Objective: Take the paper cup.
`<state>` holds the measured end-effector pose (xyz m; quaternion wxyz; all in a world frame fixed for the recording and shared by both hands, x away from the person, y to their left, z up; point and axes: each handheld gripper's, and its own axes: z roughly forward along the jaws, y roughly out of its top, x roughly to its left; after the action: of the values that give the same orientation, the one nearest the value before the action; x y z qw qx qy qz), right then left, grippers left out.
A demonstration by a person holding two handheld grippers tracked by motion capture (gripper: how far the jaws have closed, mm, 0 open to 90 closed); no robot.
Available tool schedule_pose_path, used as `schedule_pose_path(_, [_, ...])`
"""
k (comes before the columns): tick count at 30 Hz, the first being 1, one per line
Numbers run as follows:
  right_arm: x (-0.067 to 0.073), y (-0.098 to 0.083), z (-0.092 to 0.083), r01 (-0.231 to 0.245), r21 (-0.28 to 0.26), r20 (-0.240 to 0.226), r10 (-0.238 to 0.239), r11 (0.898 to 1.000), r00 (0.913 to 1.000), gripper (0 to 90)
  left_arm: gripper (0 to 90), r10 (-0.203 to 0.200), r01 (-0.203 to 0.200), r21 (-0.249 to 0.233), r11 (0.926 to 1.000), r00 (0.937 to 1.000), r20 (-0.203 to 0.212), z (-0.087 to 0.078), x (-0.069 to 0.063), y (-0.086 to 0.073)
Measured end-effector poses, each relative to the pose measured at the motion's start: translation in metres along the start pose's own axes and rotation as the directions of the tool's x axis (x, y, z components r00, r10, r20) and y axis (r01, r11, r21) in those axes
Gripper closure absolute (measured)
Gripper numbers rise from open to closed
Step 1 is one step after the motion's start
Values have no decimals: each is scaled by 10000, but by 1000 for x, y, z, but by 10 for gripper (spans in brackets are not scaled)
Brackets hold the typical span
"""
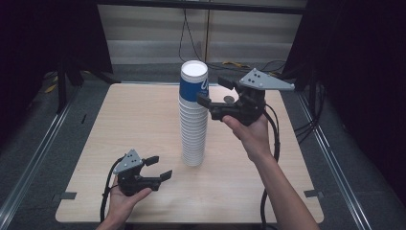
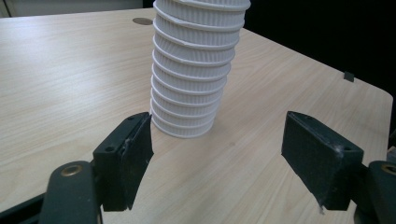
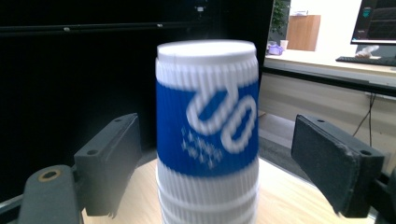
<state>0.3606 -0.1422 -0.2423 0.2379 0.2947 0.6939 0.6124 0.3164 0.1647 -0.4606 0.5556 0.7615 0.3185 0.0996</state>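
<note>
A: Cups stand stacked upside down in one tall column near the middle of the table, and the top cup wears a blue band with white lettering.

B: Where is the right gripper?

A: It sits level with that top cup, jaws spread wide on either side of it, pads clear of the ribbed wall. Nothing is gripped.

B: And the left gripper?

A: It rests low near the front edge of the table, a little left of the stack's base. Its jaws stand apart too, empty, aimed at the bottom cups.

B: So the work looks like lifting off the top cup?

A: That is the likely reading. To do it well, the person should centre the blue band between the pads, close gently so the paper does not crush, and pull straight up along the column.

B: What about the risk?

A: The tower is tall and narrow; a sideways tug could topple it. The left gripper could steady the lower cups.
</note>
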Motion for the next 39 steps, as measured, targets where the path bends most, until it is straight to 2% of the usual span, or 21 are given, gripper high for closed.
schedule_pose_path(6, [-4, 12, 13, -59, 223, -170, 63, 9997, 9998, 146, 242, 2, -3, 13, 10000, 10000, 76, 0, 1, 0])
schedule_pose_path(7, [-7, 16, 18, -91, 375, -341, 104, 9993, 9994, 145, 242, -29, 28, 44, 10000, 10000, 71, 1, 0, 0])
schedule_pose_path(12, [-14, 17, 26, -377, 419, -592, 401, 9984, 9974, 145, 242, -44, 42, 88, 10000, 9999, 129, 2, 0, -1])
schedule_pose_path(16, [-12, 18, 32, -442, 439, -698, 472, 9981, 9964, 145, 238, -40, 39, 138, 9999, 9999, 130, 3, 1, -1])
schedule_pose_path(18, [-12, 18, 34, -423, 444, -695, 453, 9981, 9966, 145, 238, -51, 50, 115, 9999, 9999, 116, 3, 1, -1])
schedule_pose_path(20, [-9, 19, 38, -136, 549, -541, 166, 9984, 9984, 163, 238, -55, 53, 138, 9999, 9999, 97, 2, 1, -1])
schedule_pose_path(24, [-6, 18, 44, -58, 836, -443, 95, 9965, 9990, 182, 240, -51, 50, 154, 9999, 9999, 114, 2, 1, -1])
schedule_pose_path(34, [-7, 18, 47, -176, 901, -560, 227, 9958, 9982, 227, 239, -120, 118, 99, 9999, 9998, 144, 3, 1, -1])
schedule_pose_path(39, [-6, 19, 47, -43, 960, -571, 98, 9954, 9983, 251, 239, -107, 106, 123, 9999, 9998, 149, 3, 1, -1])
